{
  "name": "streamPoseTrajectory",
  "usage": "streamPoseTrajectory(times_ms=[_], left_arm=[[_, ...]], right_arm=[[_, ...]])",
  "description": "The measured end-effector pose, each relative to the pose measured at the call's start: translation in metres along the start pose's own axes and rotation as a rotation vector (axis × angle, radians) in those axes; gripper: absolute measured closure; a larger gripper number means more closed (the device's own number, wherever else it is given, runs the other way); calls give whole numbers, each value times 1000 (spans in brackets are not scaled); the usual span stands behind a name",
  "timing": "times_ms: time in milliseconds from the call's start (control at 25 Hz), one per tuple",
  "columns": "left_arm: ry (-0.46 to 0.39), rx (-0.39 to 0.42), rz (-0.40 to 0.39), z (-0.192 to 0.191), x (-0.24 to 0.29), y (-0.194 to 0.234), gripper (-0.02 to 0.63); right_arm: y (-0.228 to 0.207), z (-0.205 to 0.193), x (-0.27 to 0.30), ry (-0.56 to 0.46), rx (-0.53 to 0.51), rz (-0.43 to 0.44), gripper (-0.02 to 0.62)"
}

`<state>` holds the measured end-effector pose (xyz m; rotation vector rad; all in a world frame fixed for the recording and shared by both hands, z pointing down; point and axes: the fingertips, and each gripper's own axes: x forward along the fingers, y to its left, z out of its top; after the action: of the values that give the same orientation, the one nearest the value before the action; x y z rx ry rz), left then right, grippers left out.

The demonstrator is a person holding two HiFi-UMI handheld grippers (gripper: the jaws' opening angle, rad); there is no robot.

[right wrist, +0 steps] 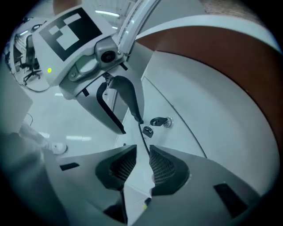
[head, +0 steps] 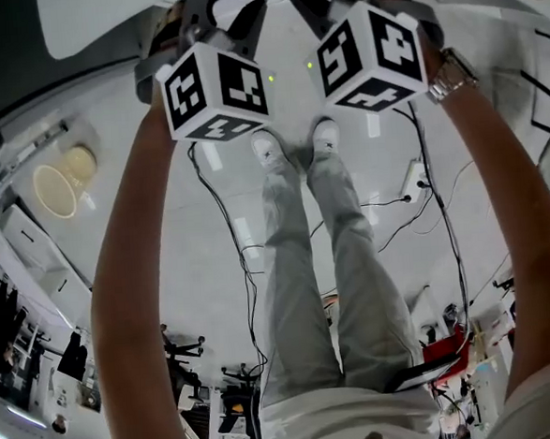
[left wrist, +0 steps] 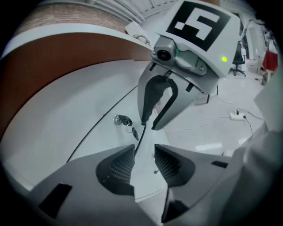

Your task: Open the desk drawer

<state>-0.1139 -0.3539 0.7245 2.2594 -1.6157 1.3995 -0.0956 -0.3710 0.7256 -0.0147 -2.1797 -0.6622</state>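
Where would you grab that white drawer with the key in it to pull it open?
No handle shows. Probably the side edge of the drawer front, at the dark gap beside the key: come straight from the front and hook in. The key looks too slight to pull.

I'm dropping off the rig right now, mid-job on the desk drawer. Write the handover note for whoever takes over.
Left gripper: open, nothing between the jaws.
Right gripper: open only narrowly, also empty.
Both point down at the white drawer front below the brown desk top. A key sits in its lock. Neither gripper has a grip on it yet.
Done: nothing; the drawer looks closed.
Left: find a hold (no handle in view) and pull it open.
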Motion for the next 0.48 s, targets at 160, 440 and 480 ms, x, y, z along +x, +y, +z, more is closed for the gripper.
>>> streamPoseTrajectory(times_ms=[160, 440, 480], left_arm=[[59, 194, 23, -3, 17, 0, 437], [158, 388, 23, -19, 35, 0, 425], [167, 404, 24, -19, 38, -1, 425]], right_arm=[[-3, -10, 14, 48, -114, -26, 456], [3, -6, 37, 106, -276, -65, 454], [3, -8, 40, 117, -295, -64, 454]])
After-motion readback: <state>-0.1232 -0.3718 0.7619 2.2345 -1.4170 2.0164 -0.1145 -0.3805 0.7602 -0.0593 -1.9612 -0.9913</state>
